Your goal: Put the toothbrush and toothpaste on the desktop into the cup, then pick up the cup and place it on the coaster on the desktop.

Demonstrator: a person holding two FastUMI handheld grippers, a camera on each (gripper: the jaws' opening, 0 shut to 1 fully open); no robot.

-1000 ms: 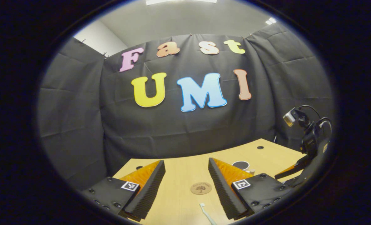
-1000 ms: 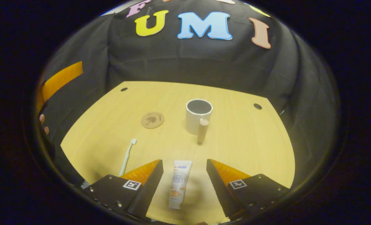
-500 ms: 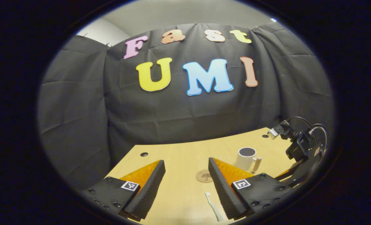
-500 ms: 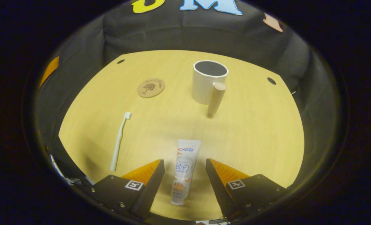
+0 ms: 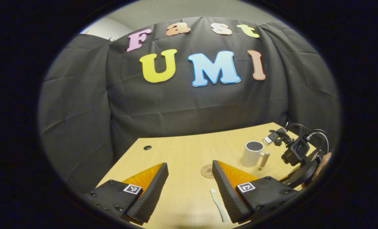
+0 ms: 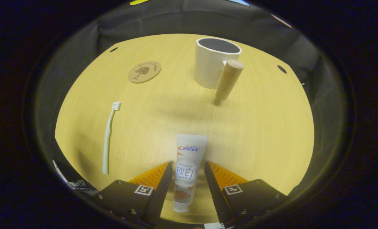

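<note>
In the left gripper view, the left claw (image 5: pixel 189 187) is wide open above the table (image 5: pixel 179 156), now tipped lower, with the toothbrush (image 5: pixel 218 205) beside one finger. In the right gripper view, the right claw (image 6: pixel 185 181) has dropped and narrowed around the toothpaste (image 6: pixel 186 168), not squeezing yet. A grab looks close. The cup (image 6: pixel 213 62) and coaster (image 6: pixel 144 72) wait beyond.

The right hand-held gripper (image 6: pixel 185 181) has dropped toward the worktop (image 6: pixel 255 127), its fingers narrowing around the toothpaste (image 6: pixel 186 171); the left hand-held gripper (image 5: pixel 189 187) has tilted downward.
</note>
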